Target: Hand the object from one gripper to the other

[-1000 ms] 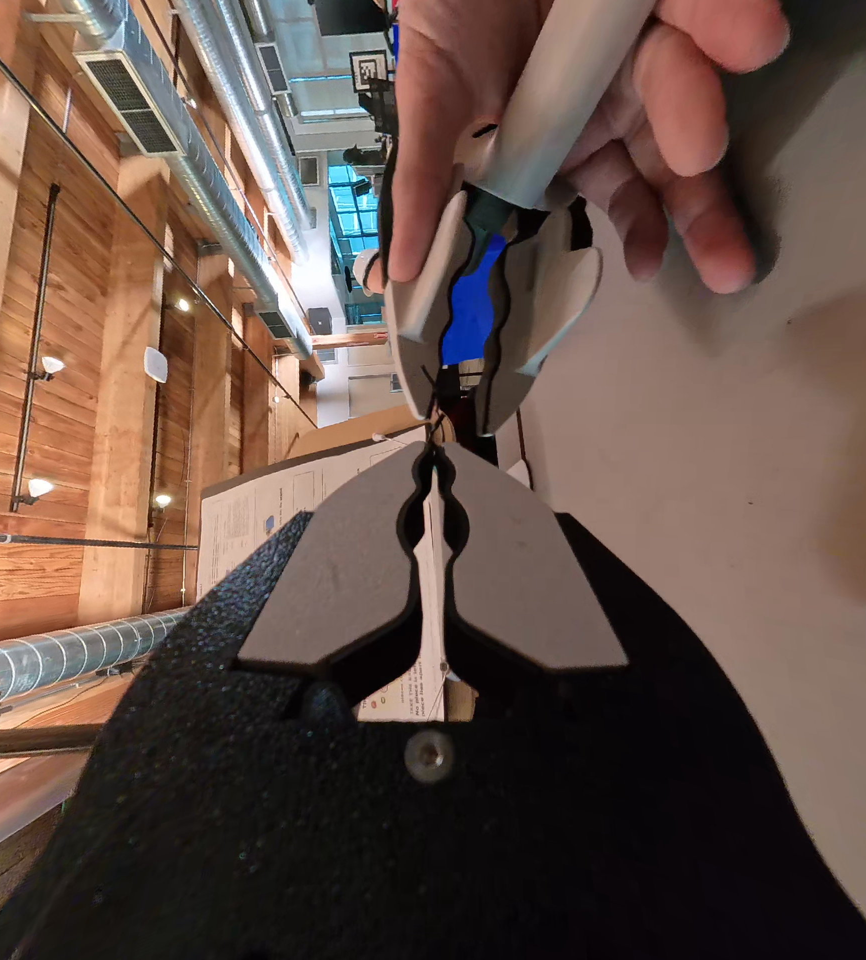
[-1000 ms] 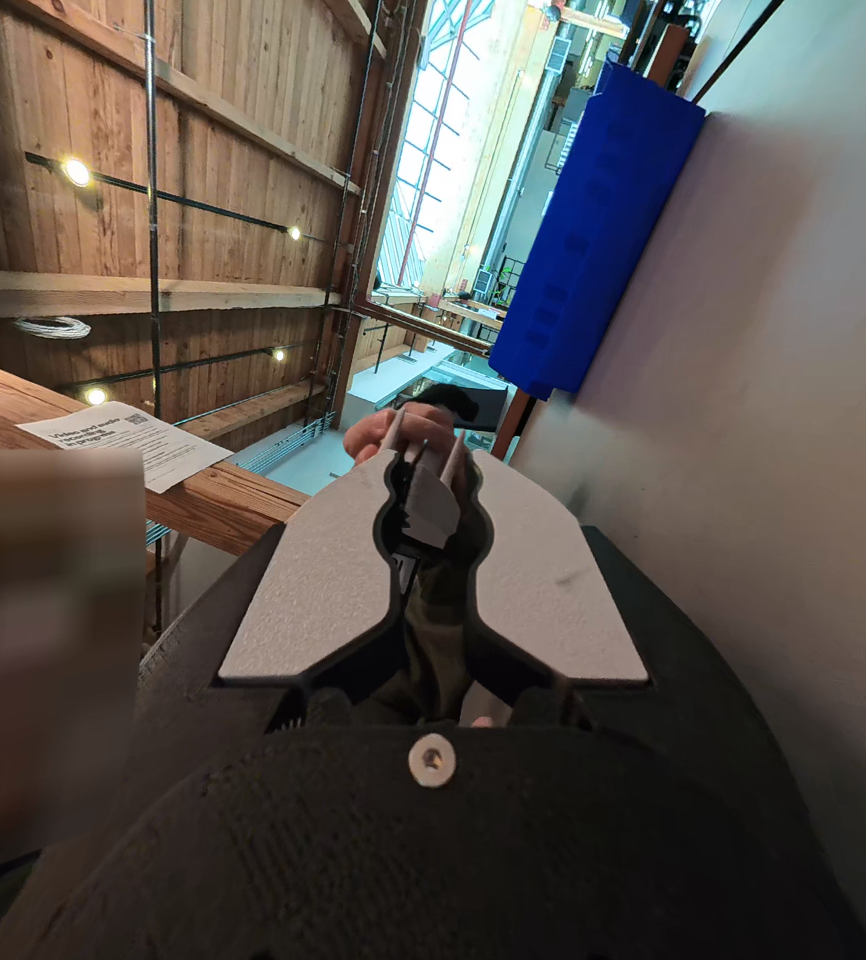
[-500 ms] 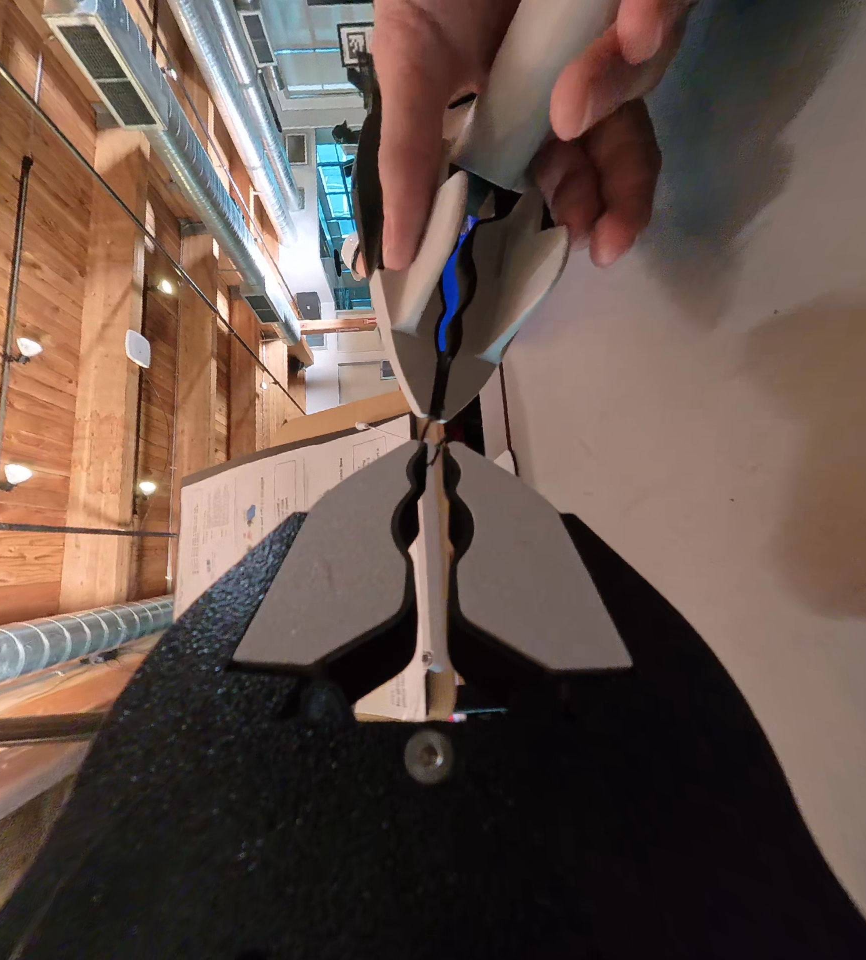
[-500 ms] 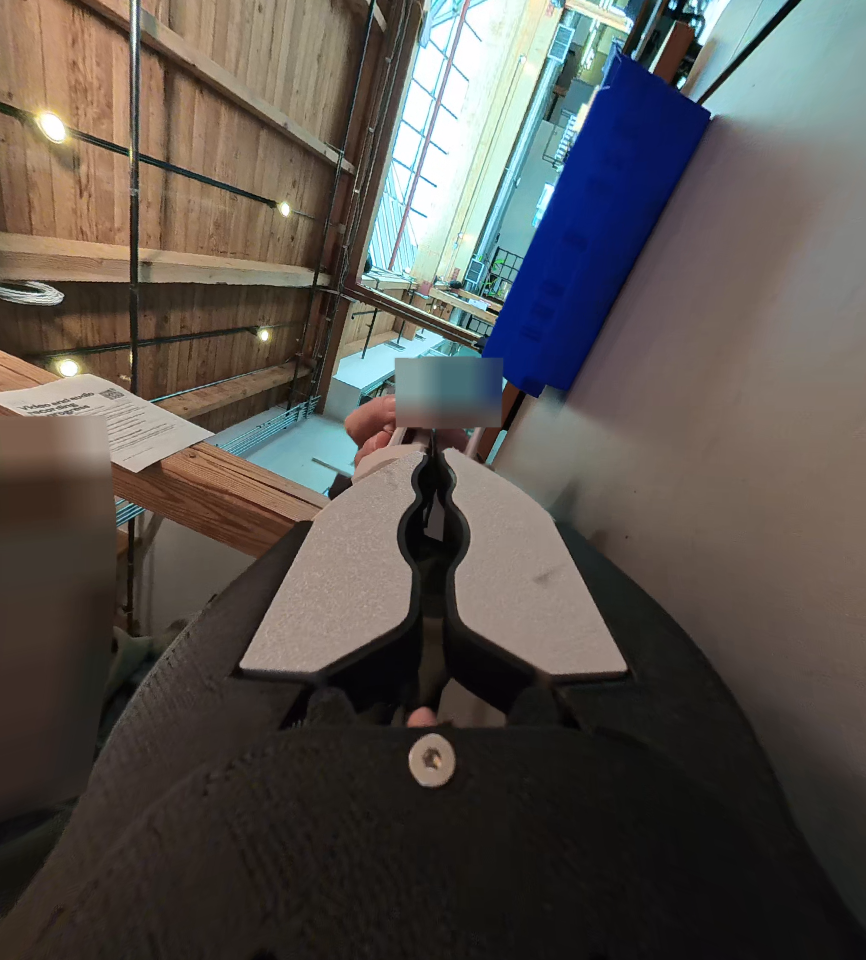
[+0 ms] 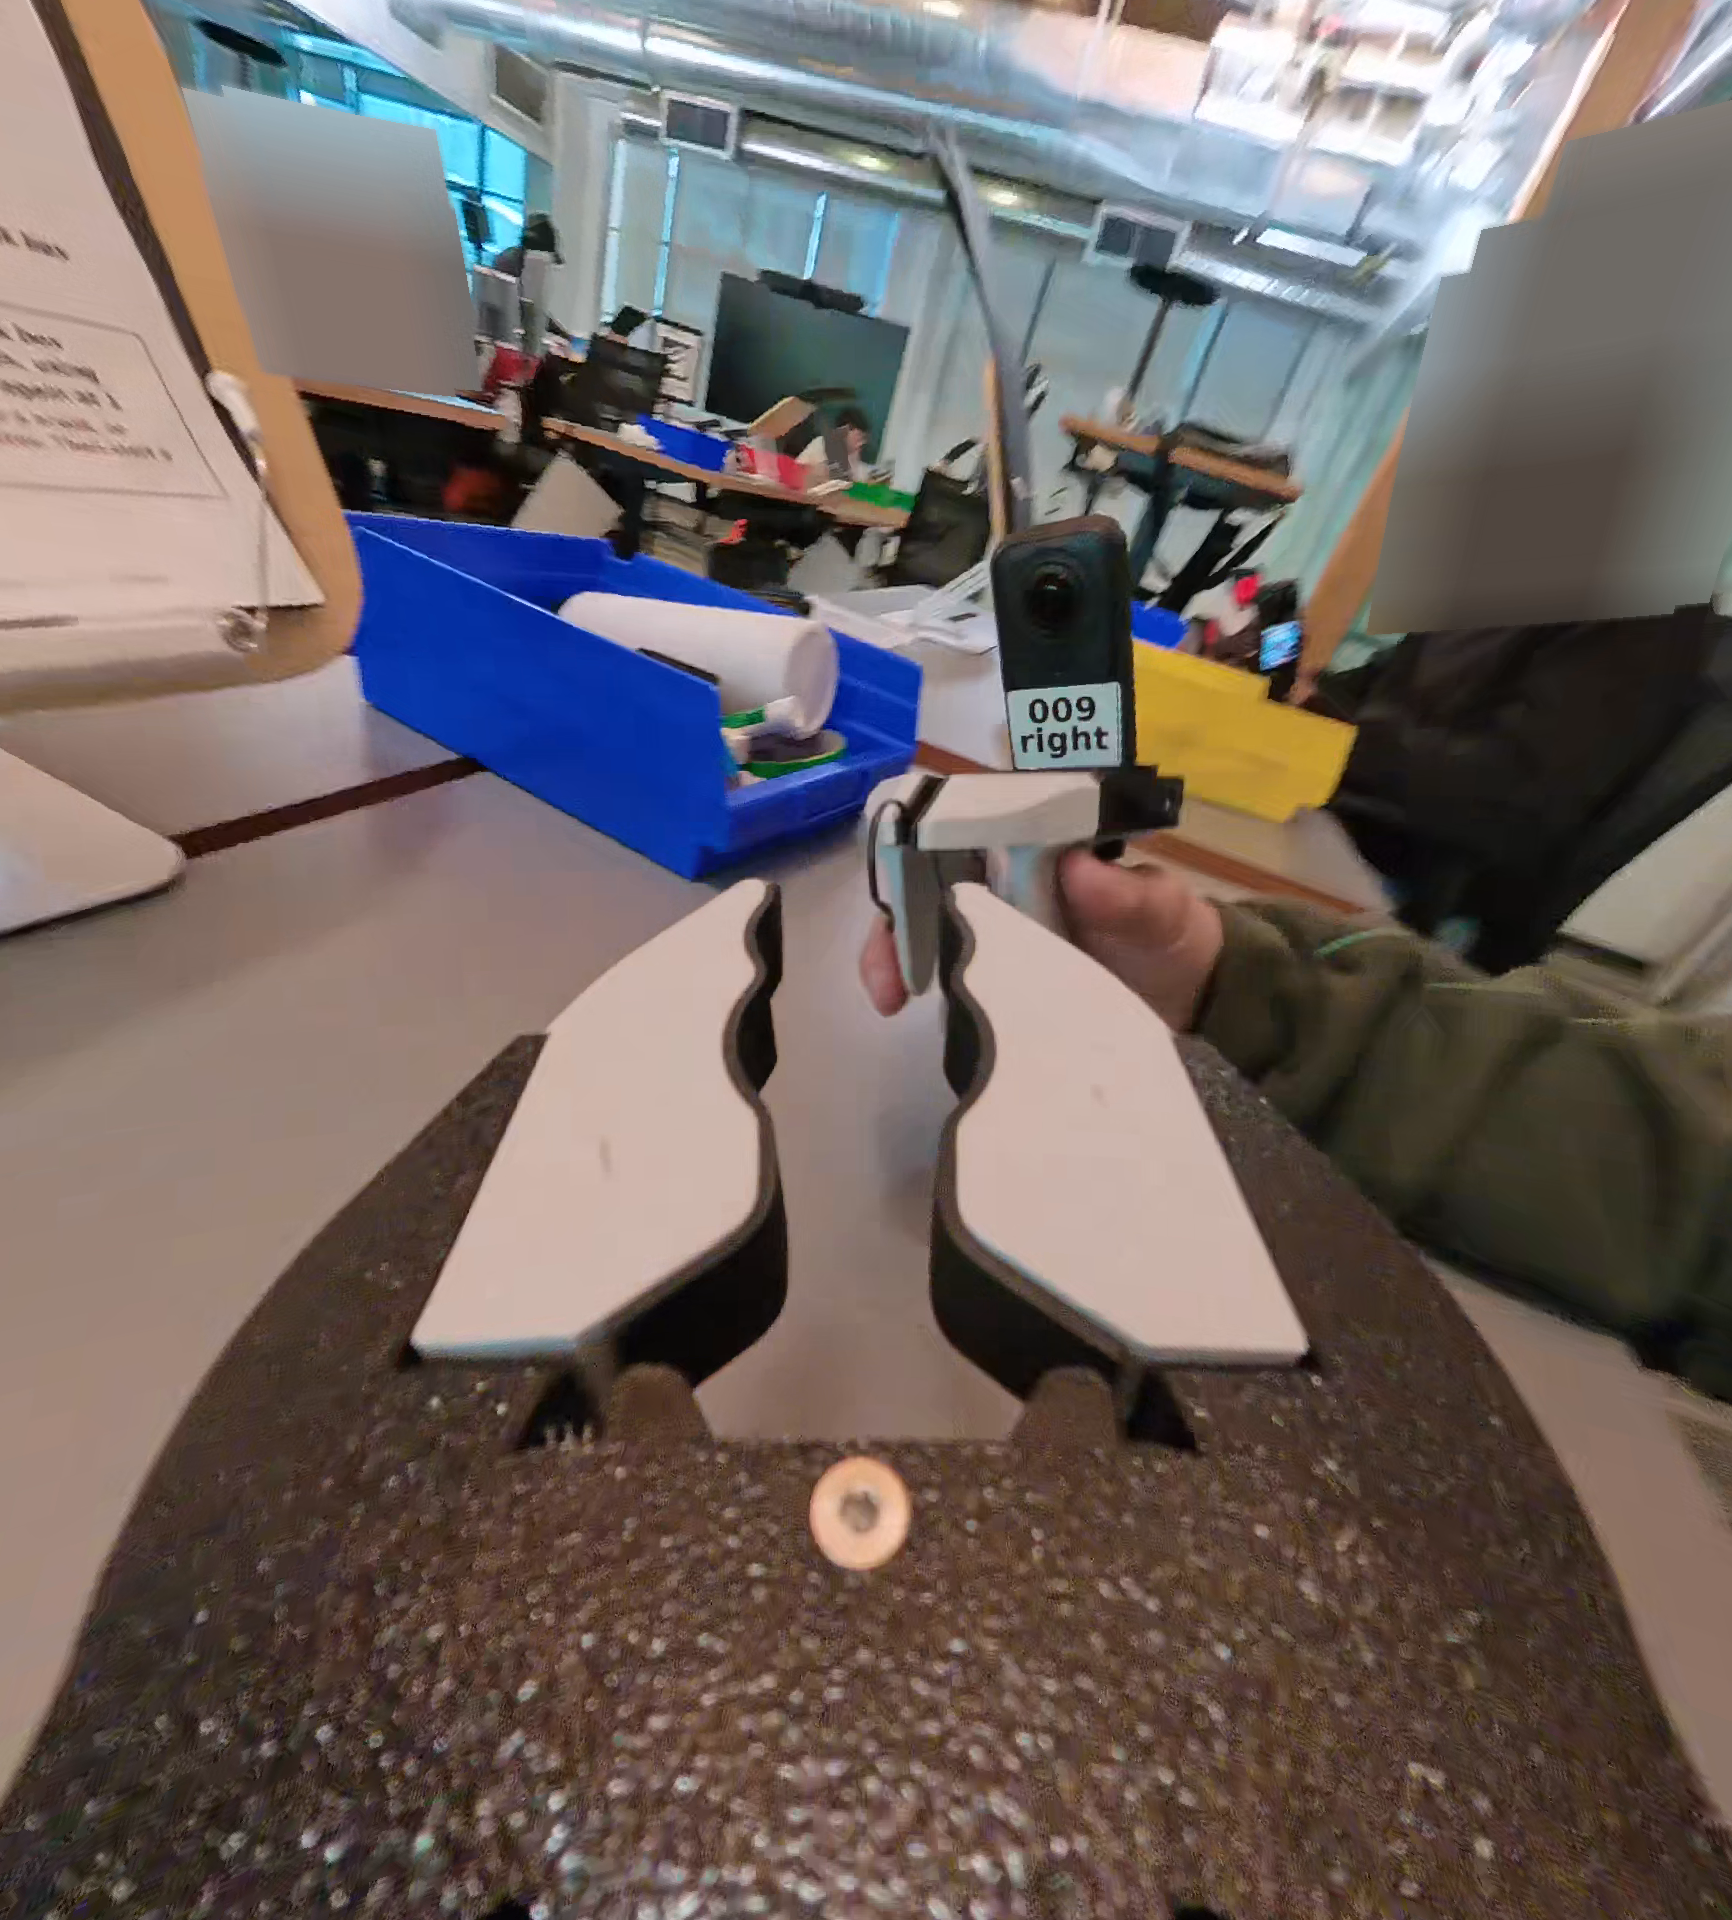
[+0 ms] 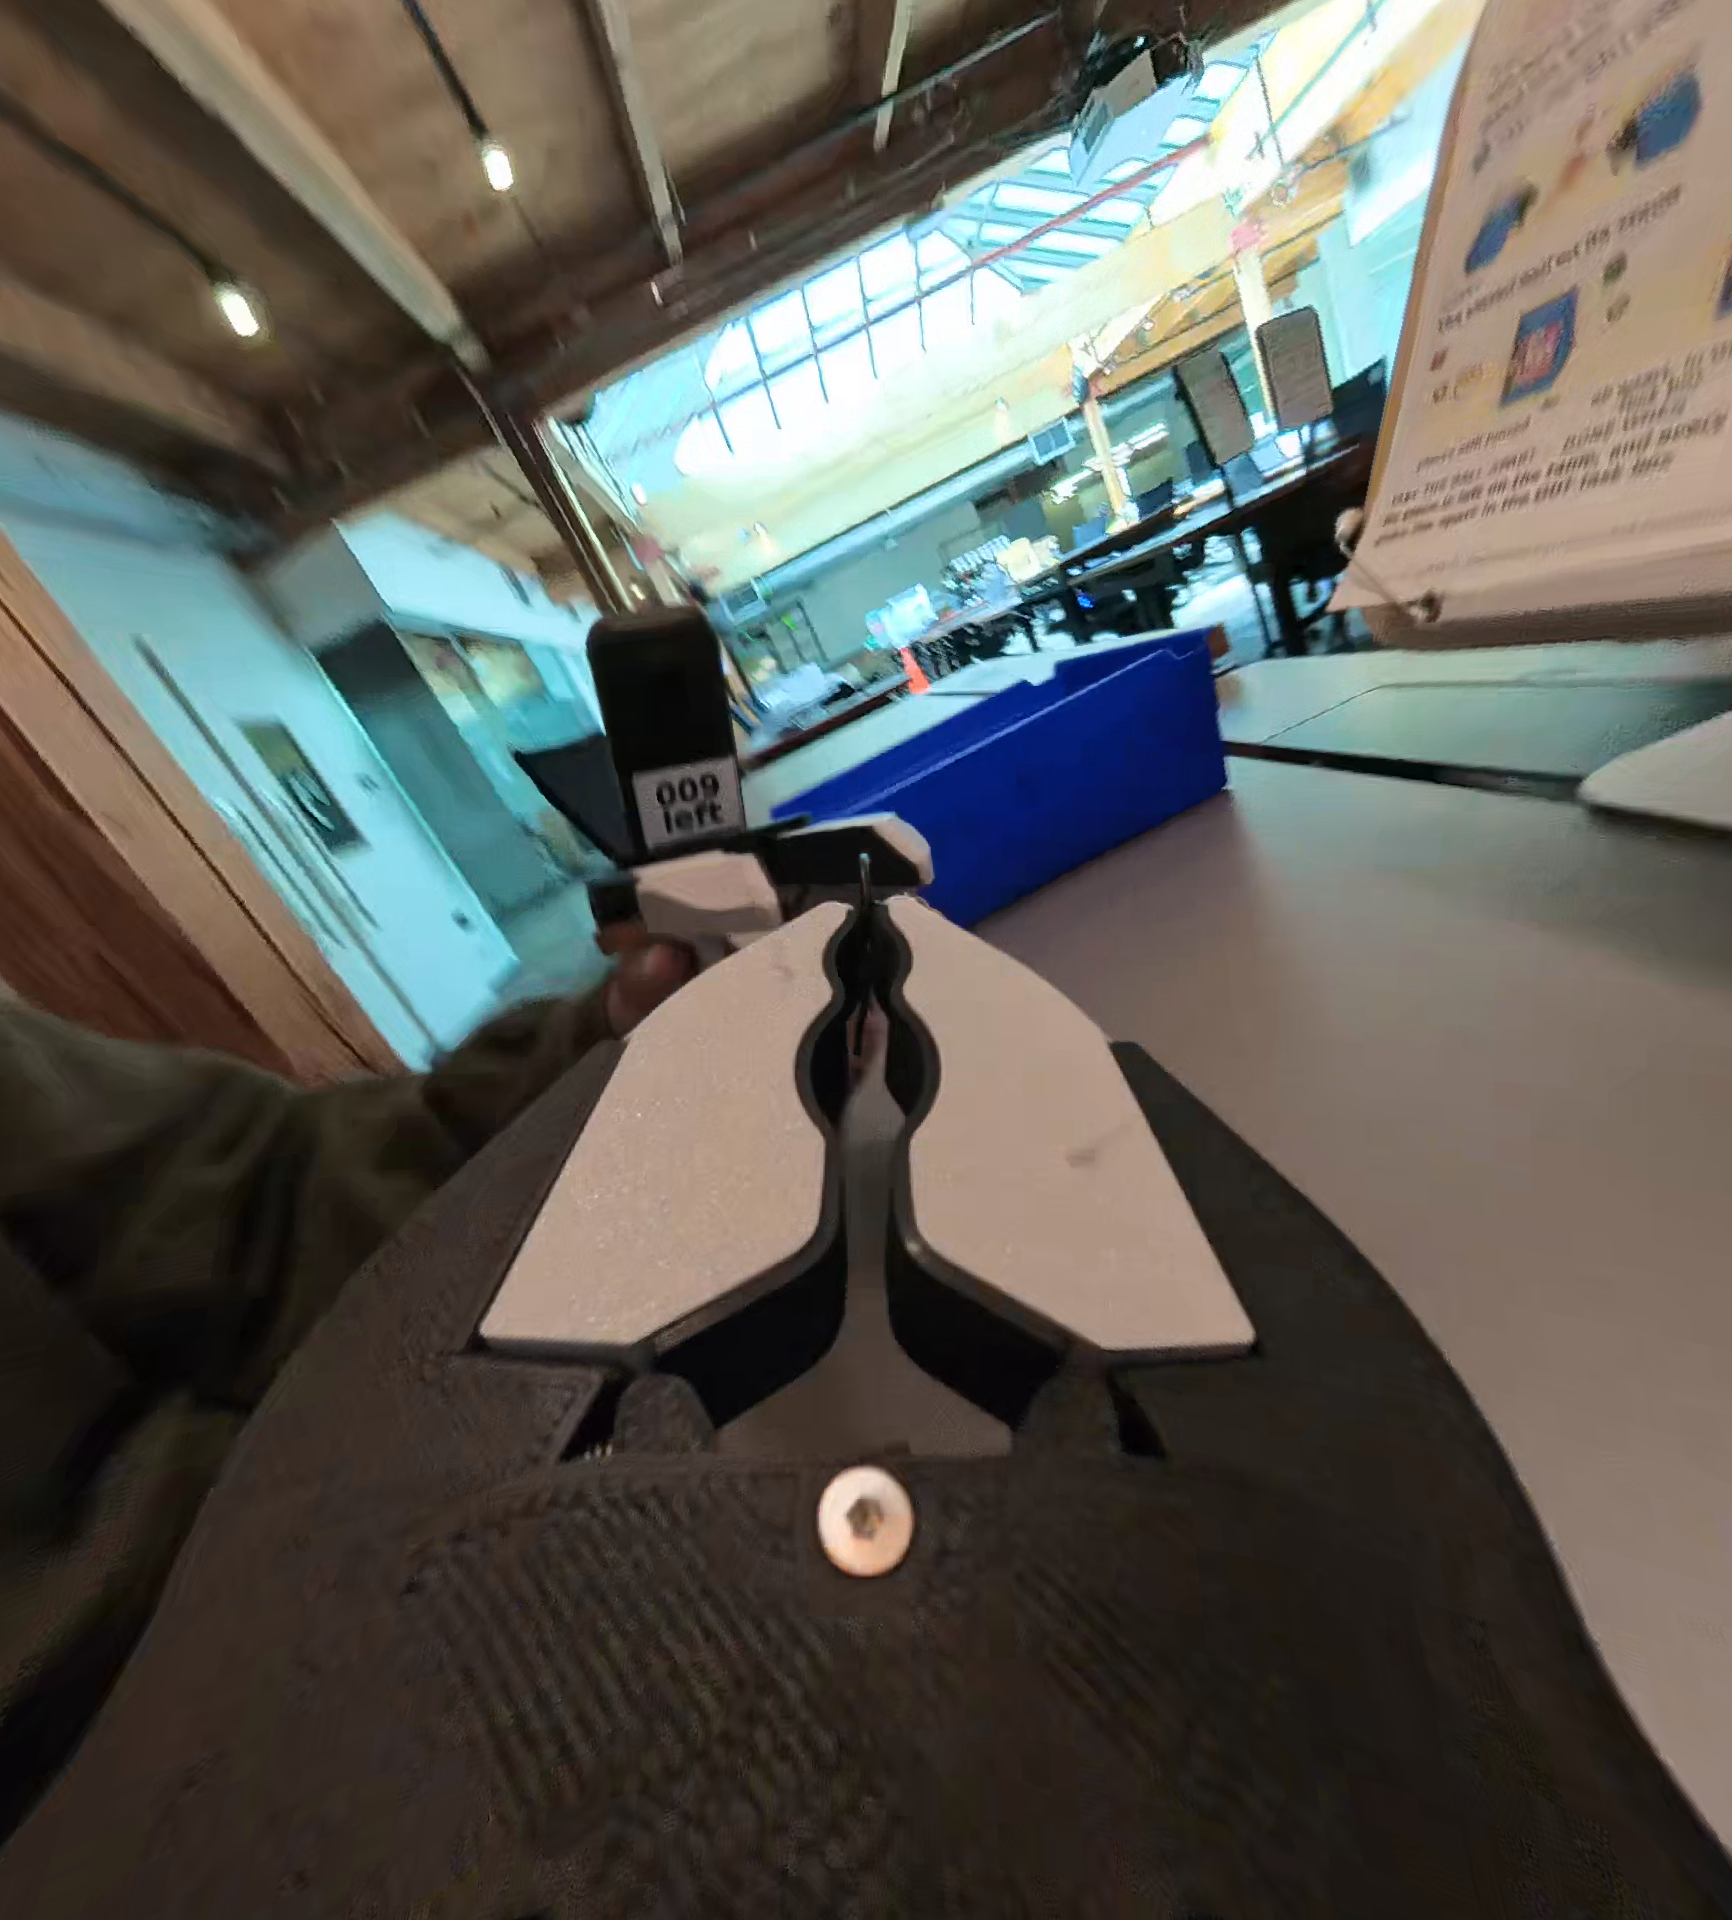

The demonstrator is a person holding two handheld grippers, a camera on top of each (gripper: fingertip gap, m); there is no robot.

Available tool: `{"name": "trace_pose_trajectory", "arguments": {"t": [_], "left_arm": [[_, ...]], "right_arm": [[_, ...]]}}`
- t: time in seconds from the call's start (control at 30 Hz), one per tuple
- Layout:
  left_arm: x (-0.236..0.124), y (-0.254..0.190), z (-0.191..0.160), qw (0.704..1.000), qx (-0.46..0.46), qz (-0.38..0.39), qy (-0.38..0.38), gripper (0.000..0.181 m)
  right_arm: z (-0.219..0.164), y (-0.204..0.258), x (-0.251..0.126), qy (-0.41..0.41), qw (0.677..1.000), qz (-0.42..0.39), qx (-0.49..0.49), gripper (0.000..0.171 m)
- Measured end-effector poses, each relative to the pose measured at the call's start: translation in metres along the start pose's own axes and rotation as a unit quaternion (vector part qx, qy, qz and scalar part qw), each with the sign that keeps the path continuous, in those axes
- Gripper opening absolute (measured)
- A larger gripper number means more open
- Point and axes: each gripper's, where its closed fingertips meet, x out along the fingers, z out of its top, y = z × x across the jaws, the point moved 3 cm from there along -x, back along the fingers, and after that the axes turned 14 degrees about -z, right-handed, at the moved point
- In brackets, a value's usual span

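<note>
My left gripper (image 5: 857, 904) is open and empty, low over the grey table (image 5: 218, 1039). My right gripper (image 6: 870, 909) is shut on a thin flat object (image 6: 863, 1003) seen edge-on between its pads, with a thin dark tip sticking up past the fingertips. In the left wrist view the right gripper (image 5: 909, 914) is held by a hand in an olive sleeve, just beyond my right finger; the object does not show there. In the right wrist view the left gripper (image 6: 789, 862) is just beyond my fingertips, slightly to the left.
A blue bin (image 5: 571, 707) holding a white roll (image 5: 716, 644) stands on the table behind the grippers; it also shows in the right wrist view (image 6: 1028, 790). A yellow bin (image 5: 1236, 727) is farther right. A cardboard board with printed sheets (image 5: 62, 416) stands at the left. Less than 4 cm separates the two grippers' tips.
Both views have swung from sideways to upright. The left gripper has opened and let go of the thin object. The right gripper stays shut on it, and the two have drawn apart.
</note>
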Motion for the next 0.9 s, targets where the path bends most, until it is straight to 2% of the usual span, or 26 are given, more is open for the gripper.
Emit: {"name": "trace_pose_trajectory", "arguments": {"t": [0.1, 0.2, 0.5, 0.63, 0.73, 0.9], "left_arm": [[0.000, -0.006, -0.002, 0.999, -0.009, -0.032, 0.013, 0.021], [0.000, -0.006, -0.006, 0.999, 0.028, -0.014, 0.044, 0.014], [0.005, -0.010, -0.017, 0.992, 0.083, -0.011, 0.097, 0.007], [0.002, -0.008, -0.015, 0.993, 0.072, -0.006, 0.091, 0.010], [0.001, -0.009, -0.018, 0.993, 0.062, -0.018, 0.102, 0.002], [-0.002, -0.009, -0.019, 0.992, 0.057, -0.020, 0.111, 0.010]], "right_arm": [[-0.004, 0.008, 0.001, 0.010, 0.992, -0.022, -0.121, 0.001], [-0.008, 0.013, 0.001, 0.015, 0.981, -0.026, -0.192, 0.001], [-0.022, 0.015, 0.006, 0.054, 0.971, -0.026, -0.230, 0.000], [-0.029, 0.012, 0.007, 0.079, 0.963, -0.037, -0.256, 0.000], [-0.032, 0.012, 0.008, 0.086, 0.960, -0.038, -0.265, 0.000], [-0.035, 0.013, 0.009, 0.089, 0.957, -0.037, -0.274, 0.000]]}}
